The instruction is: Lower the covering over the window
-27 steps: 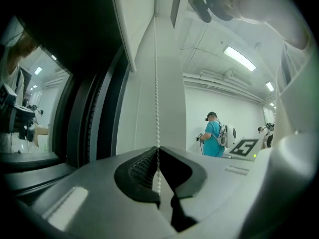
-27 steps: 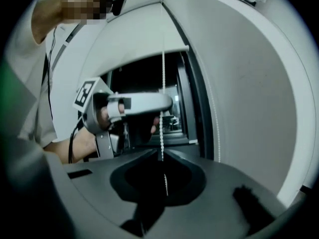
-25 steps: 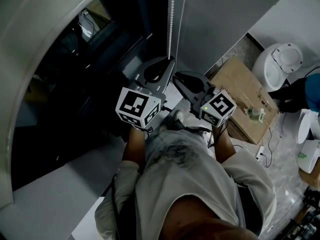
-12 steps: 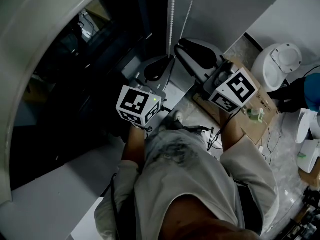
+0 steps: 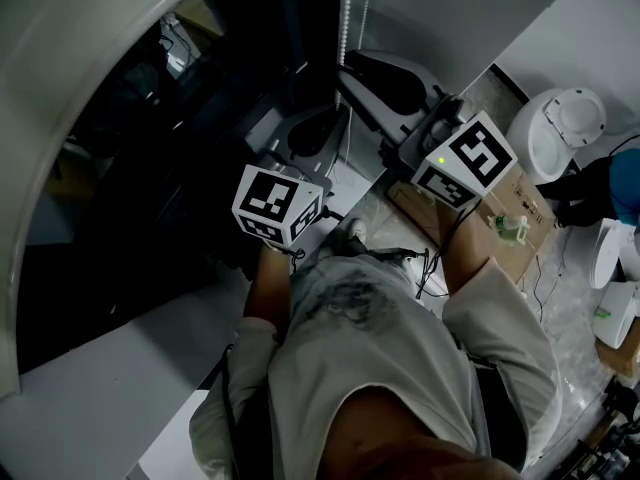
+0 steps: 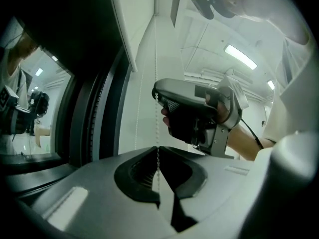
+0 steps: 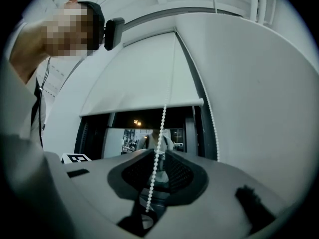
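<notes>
1. left gripper (image 6: 159,180) pinched tight on the bead chain (image 6: 157,128).
2. right gripper (image 7: 155,176) higher up, fingers (image 7: 134,178) slightly apart around the same chain.
3. blind (image 7: 134,78) covers only the top of the window (image 7: 144,128).

The head view looks steeply down past the person's grey cloth shirt (image 5: 370,338) onto the left gripper (image 5: 335,120), the right gripper (image 5: 350,68) and a thin white beaded cord (image 5: 345,18). Each gripper view sits close behind its own jaws. The left one looks across at the right gripper, and the right one faces the white fabric roller blind (image 7: 134,83). All 3 views share the cord.
</notes>
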Tool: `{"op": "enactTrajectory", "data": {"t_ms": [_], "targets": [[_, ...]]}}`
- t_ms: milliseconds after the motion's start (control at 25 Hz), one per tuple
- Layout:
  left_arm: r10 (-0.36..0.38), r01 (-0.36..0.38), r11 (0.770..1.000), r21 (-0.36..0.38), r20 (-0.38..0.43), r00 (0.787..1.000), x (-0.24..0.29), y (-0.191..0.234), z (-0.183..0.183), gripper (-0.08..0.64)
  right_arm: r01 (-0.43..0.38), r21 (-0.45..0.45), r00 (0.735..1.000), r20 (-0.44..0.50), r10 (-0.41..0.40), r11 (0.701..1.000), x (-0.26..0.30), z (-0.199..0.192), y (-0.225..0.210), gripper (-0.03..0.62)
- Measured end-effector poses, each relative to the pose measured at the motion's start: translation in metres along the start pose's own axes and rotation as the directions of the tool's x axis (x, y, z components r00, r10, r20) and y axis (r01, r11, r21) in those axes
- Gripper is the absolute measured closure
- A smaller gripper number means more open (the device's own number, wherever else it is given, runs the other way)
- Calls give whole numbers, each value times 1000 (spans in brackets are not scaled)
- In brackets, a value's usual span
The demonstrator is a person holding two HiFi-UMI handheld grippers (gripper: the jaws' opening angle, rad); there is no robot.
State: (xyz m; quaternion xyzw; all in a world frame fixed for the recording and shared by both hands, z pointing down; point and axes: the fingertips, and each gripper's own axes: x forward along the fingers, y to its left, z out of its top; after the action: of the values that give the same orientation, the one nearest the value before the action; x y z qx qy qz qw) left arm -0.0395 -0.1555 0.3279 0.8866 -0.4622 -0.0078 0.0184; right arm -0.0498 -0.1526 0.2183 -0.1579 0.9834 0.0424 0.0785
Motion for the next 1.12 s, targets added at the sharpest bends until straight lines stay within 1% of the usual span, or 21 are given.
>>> {"op": "enactTrajectory", "data": {"t_ms": [200,280,440,640,1120], "targets": [[-13,13,1000,6,0,1000,2,-8,0,543,9,-13,1000,12,-9,1000,3,5,-3,520],[-16,16,1000,6,1,1000,2,-10,1,543,20,-22,1000,15,-19,1000,2,6,-3,570],[-12,12,1000,-3,-1,1000,1,-11,-2,543,35,-19,999,10,-35,999,-1,2,-3,574],[-5,4,999,-37,-29,1000,-2,-12,-20,543,38,-32,999,-30,-39,999,-2,-16,-1,574],[-5,-5,997,-81,-117,993,-6,-13,-65,543,38,28,996,-84,-35,999,-7,-60,1,574]]}}
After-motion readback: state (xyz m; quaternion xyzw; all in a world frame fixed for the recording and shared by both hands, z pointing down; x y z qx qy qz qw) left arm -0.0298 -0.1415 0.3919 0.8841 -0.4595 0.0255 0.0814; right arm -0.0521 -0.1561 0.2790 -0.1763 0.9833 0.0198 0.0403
